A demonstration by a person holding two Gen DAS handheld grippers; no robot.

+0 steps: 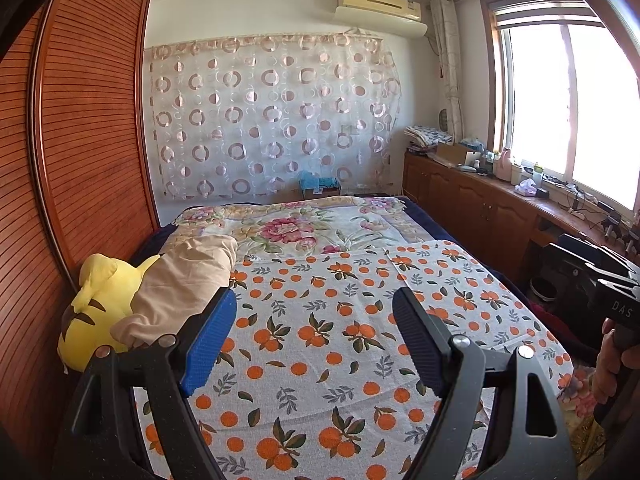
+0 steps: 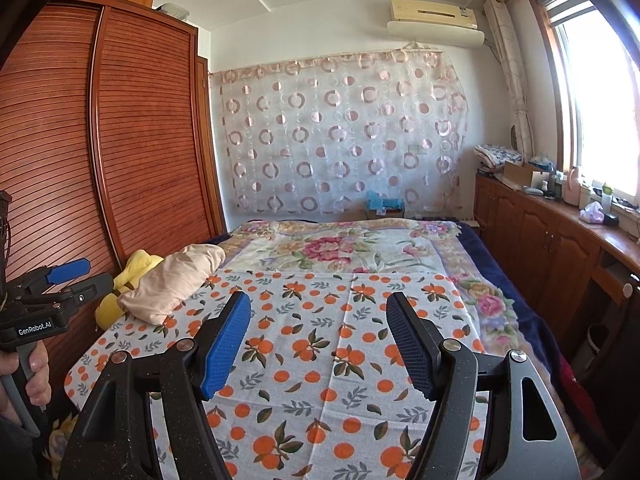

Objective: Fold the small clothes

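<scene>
Beige garment (image 1: 182, 280), bunched against the yellow plush toy (image 1: 96, 312): judged light, limp, non-slippery. Best pinched at an outer hem. Left gripper (image 1: 314, 336) and right gripper (image 2: 318, 340): fingers apart, nothing held.

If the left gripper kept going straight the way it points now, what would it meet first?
Probably the orange-print cloth spread on the bed: the left gripper is open, empty and tilted slightly down at it. The beige garment lies off to its left. Depth is uncertain.
</scene>
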